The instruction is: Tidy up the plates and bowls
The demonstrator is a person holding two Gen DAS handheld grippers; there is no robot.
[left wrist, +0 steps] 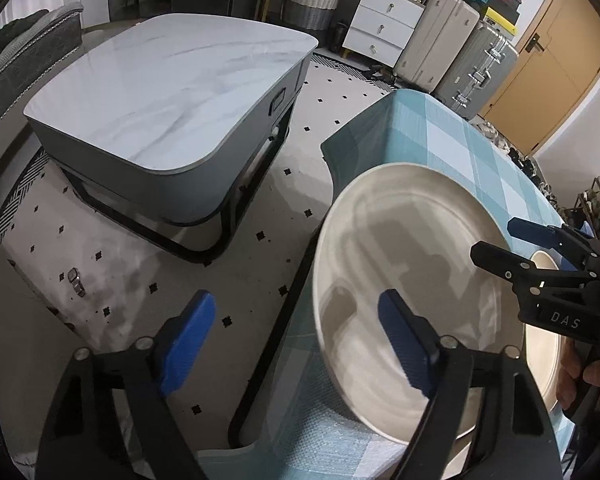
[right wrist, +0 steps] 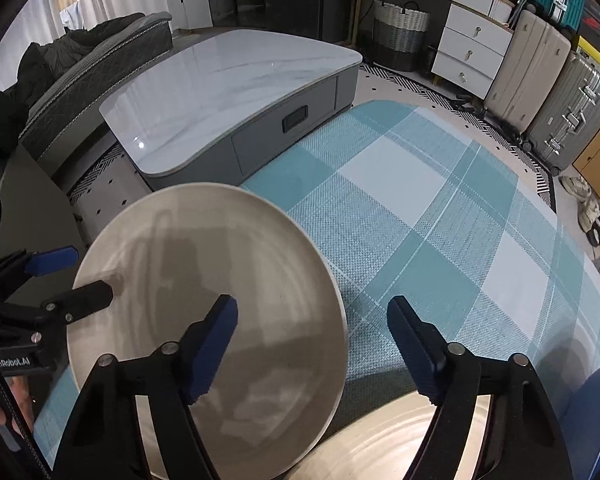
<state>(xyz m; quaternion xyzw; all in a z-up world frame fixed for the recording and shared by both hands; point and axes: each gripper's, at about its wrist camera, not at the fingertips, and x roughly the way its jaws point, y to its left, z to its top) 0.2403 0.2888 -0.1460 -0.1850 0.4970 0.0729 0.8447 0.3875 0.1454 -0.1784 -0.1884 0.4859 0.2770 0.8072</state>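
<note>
1. Both claws hang over the checked surface (right wrist: 440,216), tilted steeply down, jaws apart and gripping nothing.
2. Left claw (left wrist: 296,340): its rim-side finger (left wrist: 410,348) sits above the big plate (left wrist: 412,248), while the other finger (left wrist: 184,340) hangs past the surface edge, over the spotted floor (left wrist: 112,264). The plate's near-left rim lies between them, and I cannot tell whether either pad touches it.
3. Right claw (right wrist: 312,352): one finger (right wrist: 212,348) is over the big plate (right wrist: 204,280), the other (right wrist: 416,352) over the cloth; the plate's right rim passes between them.
4. That plate, pale and round, lies flat near the left edge of the surface.
5. A second plate (right wrist: 380,436) sits at the near edge, just below the right claw, and the big plate's rim overlaps it. From the left wrist it shows as a pale sliver (left wrist: 544,348) behind the right claw (left wrist: 496,244).
6. Beyond the surface stand a marble coffee table (right wrist: 228,92) and suitcases (right wrist: 540,64).
</note>
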